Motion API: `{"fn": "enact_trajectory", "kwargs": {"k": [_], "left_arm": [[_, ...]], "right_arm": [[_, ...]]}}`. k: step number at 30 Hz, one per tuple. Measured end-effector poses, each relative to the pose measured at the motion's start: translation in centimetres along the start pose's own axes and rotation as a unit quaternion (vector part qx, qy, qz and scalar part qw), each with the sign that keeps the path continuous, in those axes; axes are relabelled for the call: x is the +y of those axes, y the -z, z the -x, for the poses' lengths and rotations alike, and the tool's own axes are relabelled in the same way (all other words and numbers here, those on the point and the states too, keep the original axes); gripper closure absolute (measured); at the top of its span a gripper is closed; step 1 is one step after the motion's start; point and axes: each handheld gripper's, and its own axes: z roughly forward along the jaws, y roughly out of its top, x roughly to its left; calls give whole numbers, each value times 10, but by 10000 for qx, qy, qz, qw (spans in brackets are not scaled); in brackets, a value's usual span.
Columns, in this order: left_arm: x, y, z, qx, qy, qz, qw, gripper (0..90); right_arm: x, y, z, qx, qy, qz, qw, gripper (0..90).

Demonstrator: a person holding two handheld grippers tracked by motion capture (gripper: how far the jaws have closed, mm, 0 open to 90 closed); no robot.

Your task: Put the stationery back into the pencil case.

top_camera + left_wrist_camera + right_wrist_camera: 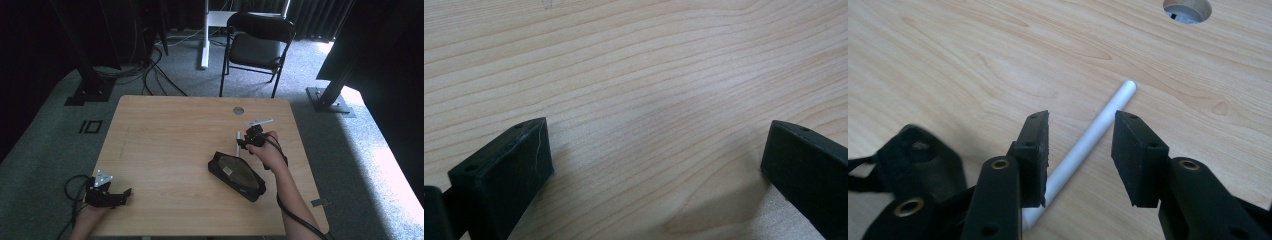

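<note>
A slim white rod point(1098, 122) lies flat on the wooden table point(165, 145). In the right gripper view it runs between the two jaws of my right gripper point(1080, 125), which stand apart on either side of it without pressing on it. In the high view the right gripper point(245, 140) sits right of the table's middle, just beyond a black pouch point(237, 175). A corner of the pouch point(913, 160) lies left of the jaws. My left gripper point(122, 196) rests at the table's near left corner, its jaws point(656, 165) wide open over bare wood.
A round cable hole point(238, 110) is set in the table near its far edge. A black folding chair point(257, 45) stands beyond the table. Cables and black stand feet lie on the grey carpet at the far left.
</note>
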Motion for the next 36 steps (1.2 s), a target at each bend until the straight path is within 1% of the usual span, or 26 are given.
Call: {"fn": "enact_trajectory", "kwargs": {"k": [4,5,6,7,8,10,13,16,20,24,30,31,32,36], "left_arm": [[0,0,0,0,-1,-1,10000,4],[0,0,0,1,1,1,10000,4],[0,0,0,1,1,1,10000,4],[0,0,0,0,-1,0,10000,4],[0,0,0,1,-1,1,10000,4],[0,0,0,0,1,2,10000,4],[0,0,0,2,0,-2,10000,4],[0,0,0,0,0,0,10000,4],[0,0,0,0,1,1,10000,4],[0,0,0,0,1,0,10000,4],[0,0,0,0,0,0,10000,4],[0,0,0,0,0,0,10000,4],[0,0,0,0,0,0,10000,4],[0,0,0,0,0,0,10000,4]], "right_arm": [[2,-14,3,-37,-135,-129,9998,581],[2,-17,3,-37,-205,-164,9996,582],[2,-17,3,-37,-205,-164,9996,582],[2,-21,4,-25,-258,-194,9995,583],[2,-27,5,-83,-315,-252,9992,588],[2,-32,6,-108,-357,-310,9988,589],[2,-36,6,-137,-371,-328,9987,589],[4,-43,5,-165,-392,-427,9982,589],[3,-51,6,-213,-559,-569,9966,616],[-1,-56,6,-226,-633,-713,9952,646],[-3,-59,6,-202,-604,-835,9945,673],[-4,-60,5,-204,-583,-849,9945,685],[-3,-59,5,-212,-490,-897,9945,698],[-4,-59,4,-272,-387,-915,9947,742]]}}
